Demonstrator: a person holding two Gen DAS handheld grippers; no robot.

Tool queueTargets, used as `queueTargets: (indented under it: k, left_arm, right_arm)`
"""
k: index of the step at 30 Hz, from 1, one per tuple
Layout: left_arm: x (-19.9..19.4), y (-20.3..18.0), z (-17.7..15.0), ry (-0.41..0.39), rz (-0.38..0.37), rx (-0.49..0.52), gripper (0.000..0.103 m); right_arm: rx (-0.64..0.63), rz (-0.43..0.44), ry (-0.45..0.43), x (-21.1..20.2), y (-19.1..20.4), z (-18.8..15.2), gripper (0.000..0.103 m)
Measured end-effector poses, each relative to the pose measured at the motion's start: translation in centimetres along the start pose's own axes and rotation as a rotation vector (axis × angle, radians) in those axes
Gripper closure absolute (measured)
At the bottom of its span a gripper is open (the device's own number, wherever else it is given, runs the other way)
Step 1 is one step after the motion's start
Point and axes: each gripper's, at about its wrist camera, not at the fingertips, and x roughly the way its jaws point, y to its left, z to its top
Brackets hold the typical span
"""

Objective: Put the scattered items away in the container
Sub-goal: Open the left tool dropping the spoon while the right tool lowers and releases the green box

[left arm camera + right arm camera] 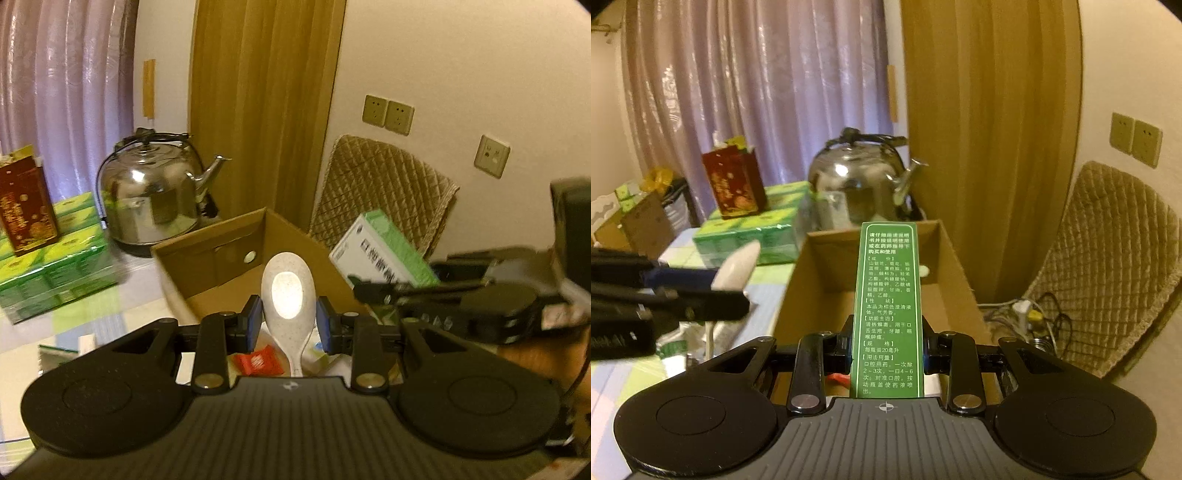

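A: Your left fingers point(250, 323) are closed on the spoon point(289, 295) at the base of its bowl, bowl pointing far, above the near end of the box point(221, 240). That suits a drop, I'd judge.

B: And your right gripper point(886, 341) pinches the green carton point(886, 306) flat by its long sides, aimed into the same box point(945, 266).

A: What can't you make out?

B: The box floor near you is hidden behind both grippers. The red packet point(256, 362) below the spoon is half covered, and I can't tell whether it's inside.
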Motion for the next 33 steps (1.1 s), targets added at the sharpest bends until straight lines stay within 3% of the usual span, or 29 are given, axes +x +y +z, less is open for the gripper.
queueTargets:
  k: [6,18,27,33]
  left_arm:
    - [3.0,0.3,0.8,0.004,-0.018,-0.080,0.077]
    - [8.9,1.8,-2.4,0.118,0.035,-0.083,0.077]
    - [10.1,1.9,-3.7,0.160,0.051,-0.081,0.078]
    - [9.3,2.0,-3.4,0.144,0.058,-0.078,0.078]
  right_arm:
    - [0.018,0.010,0.043,2.1,-2.0,-0.7,0.075]
    - [0.039,0.034,0.086,5.7,-2.9,-2.1,0.075]
    - [0.048,0.040,0.104,6.8,-3.3,-2.8,0.075]
    - [0.048,0.045,0.106,6.7,-3.1,-2.9,0.075]
